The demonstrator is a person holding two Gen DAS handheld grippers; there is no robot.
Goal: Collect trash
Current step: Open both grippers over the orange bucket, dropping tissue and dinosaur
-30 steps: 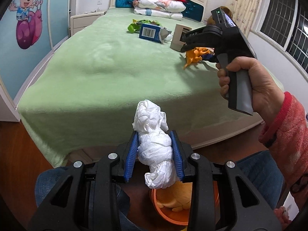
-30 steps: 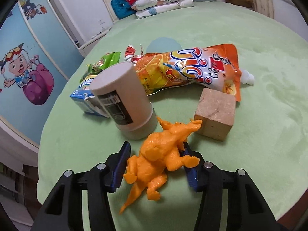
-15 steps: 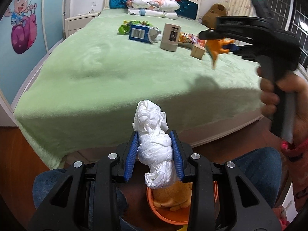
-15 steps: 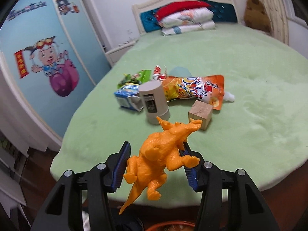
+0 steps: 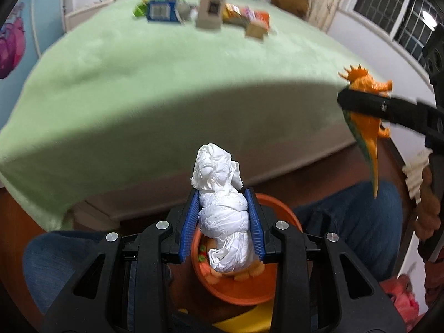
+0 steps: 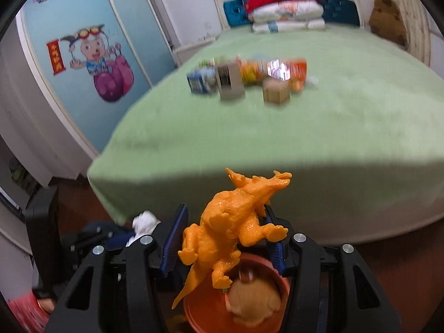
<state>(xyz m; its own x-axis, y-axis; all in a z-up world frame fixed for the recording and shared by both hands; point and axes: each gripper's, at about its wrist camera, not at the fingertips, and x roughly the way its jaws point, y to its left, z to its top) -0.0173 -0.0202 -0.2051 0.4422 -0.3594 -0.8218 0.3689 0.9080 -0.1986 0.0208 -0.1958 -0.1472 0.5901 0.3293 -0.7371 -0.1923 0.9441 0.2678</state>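
The wide bed with its pale green plush cover (image 6: 319, 127) fills the background in both wrist views. Far up on it, blurred, sits a cluster: a blue carton (image 6: 201, 80), an upright grey cylindrical container (image 6: 230, 82), an orange printed snack pouch (image 6: 273, 69) and a tan cube block (image 6: 276, 91), close together and well apart from my tools.

Below the near bed edge, between my knees in blue jeans (image 5: 352, 219), stands the round orange plastic bucket (image 5: 238, 291), with a tan plush toy (image 6: 252, 302) lying inside.

My left gripper (image 5: 223, 223) is clamped on the crumpled white tissue wad (image 5: 222, 213); both blue ribbed pads press its sides, and it hangs directly above the bucket opening.

My right gripper (image 6: 224, 245) pinches the orange plastic dinosaur figure (image 6: 233, 222) at the body, head upward, tail pointing down toward the bucket rim. In the left wrist view the dinosaur shows at the right edge, off to the side of the bucket.
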